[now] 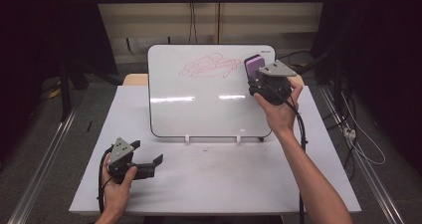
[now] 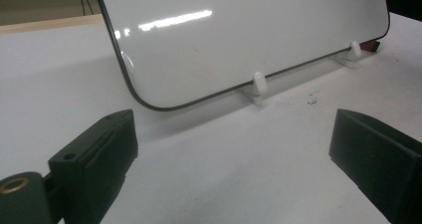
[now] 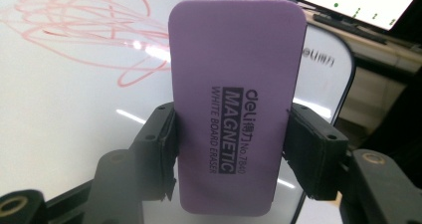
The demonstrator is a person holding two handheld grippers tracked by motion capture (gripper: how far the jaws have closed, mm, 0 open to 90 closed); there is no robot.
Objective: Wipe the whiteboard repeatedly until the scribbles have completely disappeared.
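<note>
One whiteboard [image 1: 209,102] stands tilted on the white tabletop [image 1: 214,179], propped on two small white clip feet [image 2: 259,82] along its lower edge. One red scribble [image 1: 209,66] marks its upper area. The right gripper [image 1: 259,77] is clamped on one purple eraser [image 3: 236,109], a jaw pressing each long side, with the scribble just to the left of it and the board right behind. The left gripper [image 1: 149,167] sits low near the tabletop with its jaws spread wide and nothing between them; the board's lower corner lies ahead of it, well apart.
</note>
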